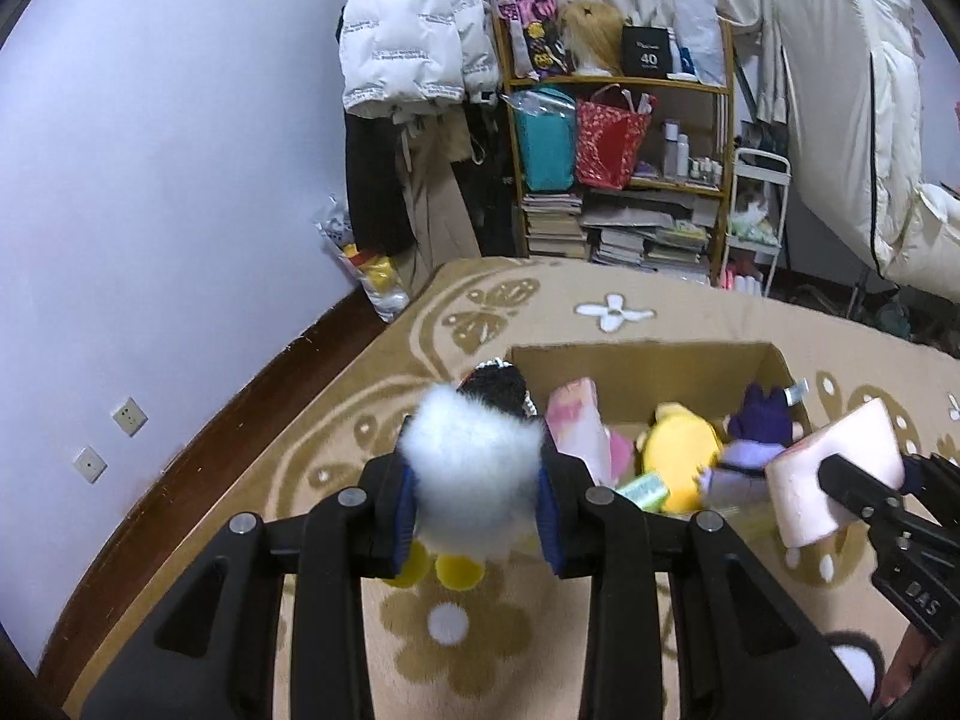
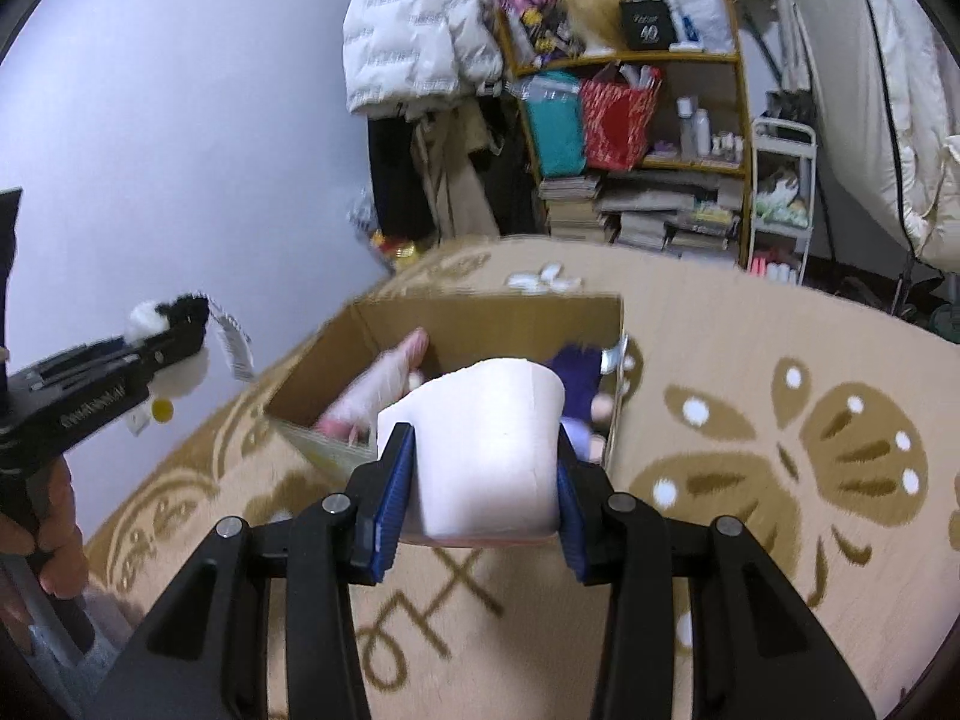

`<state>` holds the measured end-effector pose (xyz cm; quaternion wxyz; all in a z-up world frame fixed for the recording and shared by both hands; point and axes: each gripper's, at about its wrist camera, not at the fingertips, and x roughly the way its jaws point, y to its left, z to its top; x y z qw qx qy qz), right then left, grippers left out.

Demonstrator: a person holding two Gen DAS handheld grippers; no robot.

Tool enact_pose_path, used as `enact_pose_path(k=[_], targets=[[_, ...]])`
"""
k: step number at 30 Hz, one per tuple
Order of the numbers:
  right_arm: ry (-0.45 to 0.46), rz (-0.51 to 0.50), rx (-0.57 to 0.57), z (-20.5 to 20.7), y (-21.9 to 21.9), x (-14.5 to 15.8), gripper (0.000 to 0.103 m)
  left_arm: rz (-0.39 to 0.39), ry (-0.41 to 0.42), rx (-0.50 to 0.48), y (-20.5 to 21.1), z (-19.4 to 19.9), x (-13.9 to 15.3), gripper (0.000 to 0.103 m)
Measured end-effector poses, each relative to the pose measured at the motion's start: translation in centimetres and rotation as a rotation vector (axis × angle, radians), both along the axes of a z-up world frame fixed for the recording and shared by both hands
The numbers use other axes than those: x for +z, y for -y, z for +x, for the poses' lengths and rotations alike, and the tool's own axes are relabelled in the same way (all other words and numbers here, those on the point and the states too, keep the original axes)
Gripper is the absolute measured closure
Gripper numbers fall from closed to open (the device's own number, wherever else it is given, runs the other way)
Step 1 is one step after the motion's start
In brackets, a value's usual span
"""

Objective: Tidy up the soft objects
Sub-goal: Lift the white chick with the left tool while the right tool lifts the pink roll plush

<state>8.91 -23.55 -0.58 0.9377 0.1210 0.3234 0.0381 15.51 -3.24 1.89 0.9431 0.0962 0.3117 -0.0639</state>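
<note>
The left gripper (image 1: 477,516) tilts down, squeezing a fluffy white-and-black penguin toy (image 1: 471,480) at frame centre. The right gripper (image 2: 480,504) squeezes a soft pink block (image 2: 486,450). Behind them, an open brown cardboard box (image 1: 642,381) holds a yellow plush (image 1: 681,450) and a purple plush (image 1: 759,426).

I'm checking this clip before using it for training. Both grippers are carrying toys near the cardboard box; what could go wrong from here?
1. The left gripper pinches the fluffy white plush by its soft fur, so it might slip out.
2. The cardboard box already holds a yellow plush and purple plush; the pink soft block in the right gripper may land on top and roll out.
</note>
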Motion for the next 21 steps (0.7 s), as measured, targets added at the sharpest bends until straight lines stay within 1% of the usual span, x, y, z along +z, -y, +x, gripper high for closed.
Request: enact_pose_path(k=[4,7,11,16,21], targets=[[0.056,0.006,-0.011,0.9,-0.1,1.2,0.058,0.014,0.018,0.002,0.5,1.2,0.4,0.072],[0.056,0.01,-0.019,1.6,0.0,1.3,0.058,0.042,0.038,-0.007,1.1,1.8,0.5,0.072],[0.047,0.006,-0.028,2.4,0.2,0.7,0.058,0.049,0.079,-0.001,1.4,2.5,0.9,0.072],[0.048,-0.013,-0.035,3.2,0.5,0.3,0.058,0.021,0.1,-0.008,1.7,3.5,1.0,0.072],[0.06,-0.049,-0.044,3.9,0.6,0.4,0.058,0.021,0.094,-0.023,2.1,3.9,0.0,0.071]])
